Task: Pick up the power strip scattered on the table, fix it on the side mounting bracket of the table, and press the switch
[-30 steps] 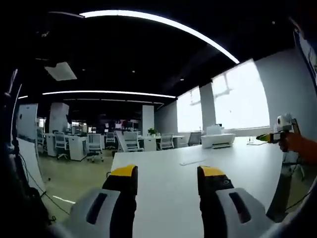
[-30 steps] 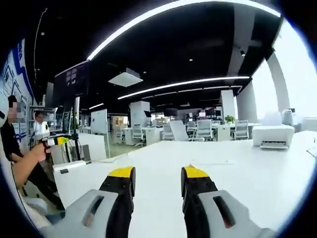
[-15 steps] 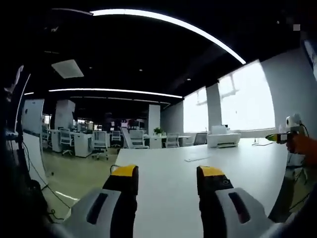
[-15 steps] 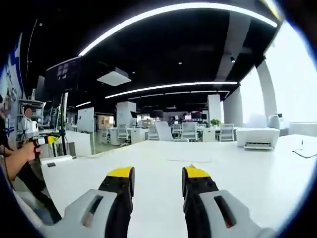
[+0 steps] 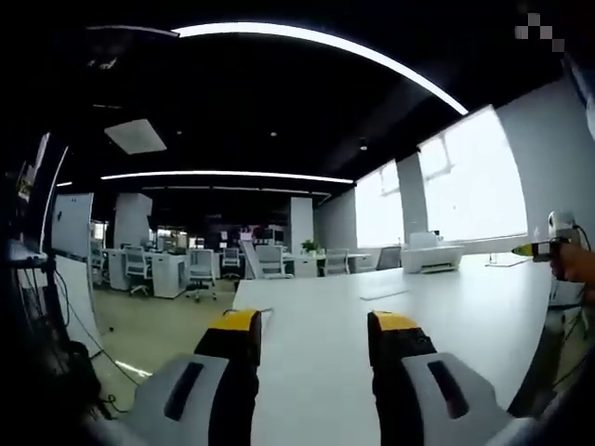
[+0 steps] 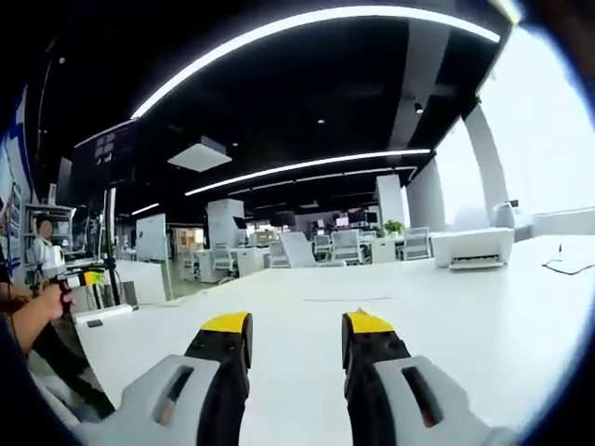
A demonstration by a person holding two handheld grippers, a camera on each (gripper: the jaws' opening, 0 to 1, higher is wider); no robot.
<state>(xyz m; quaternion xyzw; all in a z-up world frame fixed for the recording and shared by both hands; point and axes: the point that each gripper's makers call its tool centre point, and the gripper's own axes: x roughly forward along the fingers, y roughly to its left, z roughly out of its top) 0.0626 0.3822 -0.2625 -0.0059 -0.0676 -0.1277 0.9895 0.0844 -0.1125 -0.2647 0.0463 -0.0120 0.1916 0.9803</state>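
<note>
Power strip is hard to pick out for certain; in the right gripper view a long white block (image 6: 100,313) lies at the left edge of the table (image 6: 483,316), and whether that is the strip cannot be told. Nearest in the left gripper view, the left gripper (image 5: 311,325) has its yellow-tipped jaws spread with nothing between them, held over the white tabletop; the right gripper (image 6: 296,325) likewise stands with jaws apart and bare, above the same surface. At the right edge of the left gripper view a hand (image 5: 578,265) grips the other tool; at the left edge of the right gripper view an arm (image 6: 33,311) reaches in with a tool as well. Farther along the table lies a thin flat item (image 5: 383,292), too small to identify; a dark cable (image 6: 567,266) rests near the right side. Beyond these a white printer (image 5: 432,256) sits at the far end of the table, by the bright windows (image 5: 465,186). Past it stand desks with office chairs (image 5: 271,262) and a small plant (image 5: 309,246); a person (image 6: 42,251) stands at the left; long light strips (image 5: 325,46) curve across the dark ceiling.
</note>
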